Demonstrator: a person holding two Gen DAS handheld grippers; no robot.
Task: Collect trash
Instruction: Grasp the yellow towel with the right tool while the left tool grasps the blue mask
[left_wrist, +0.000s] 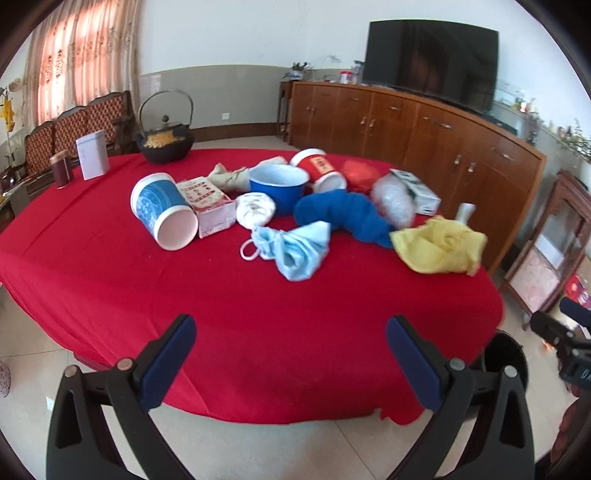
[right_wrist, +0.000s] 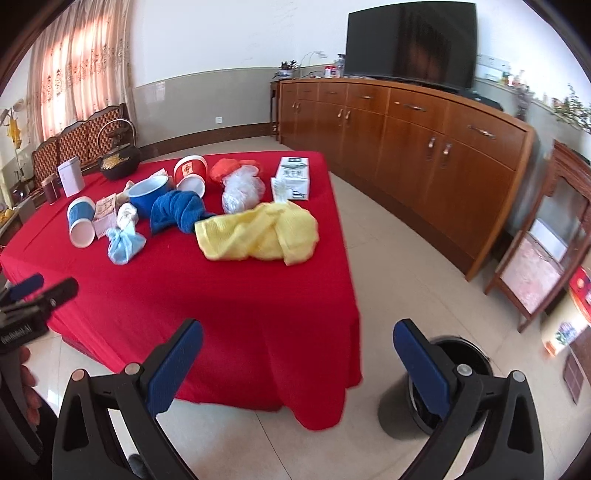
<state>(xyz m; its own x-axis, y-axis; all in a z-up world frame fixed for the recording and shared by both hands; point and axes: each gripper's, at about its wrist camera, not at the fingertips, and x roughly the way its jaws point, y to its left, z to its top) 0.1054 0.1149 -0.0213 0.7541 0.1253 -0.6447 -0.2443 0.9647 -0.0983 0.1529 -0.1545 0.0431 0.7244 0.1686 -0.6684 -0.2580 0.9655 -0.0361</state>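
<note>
A red-clothed table (left_wrist: 147, 288) (right_wrist: 207, 295) holds a pile of trash: a blue paper cup on its side (left_wrist: 164, 210) (right_wrist: 80, 221), a small carton (left_wrist: 208, 206), a crumpled light-blue mask (left_wrist: 295, 247) (right_wrist: 123, 242), a blue bowl (left_wrist: 279, 186) (right_wrist: 147, 194), a red cup (left_wrist: 319, 171) (right_wrist: 190, 173), a blue cloth (left_wrist: 343, 214) (right_wrist: 177, 212), a yellow cloth (left_wrist: 439, 245) (right_wrist: 258, 234), clear plastic wrap (left_wrist: 391, 201) (right_wrist: 242, 192) and a flat box (left_wrist: 417, 192) (right_wrist: 291, 177). My left gripper (left_wrist: 291, 354) is open and empty, short of the table's near edge. My right gripper (right_wrist: 299, 362) is open and empty, by the table's corner.
A dark round bin (right_wrist: 439, 387) (left_wrist: 506, 354) stands on the tiled floor right of the table. A black kettle (left_wrist: 166, 142), a white tin (left_wrist: 92, 155) and a dark jar (left_wrist: 61, 171) stand at the table's far left. A wooden sideboard (right_wrist: 424, 147) with a TV lines the right wall.
</note>
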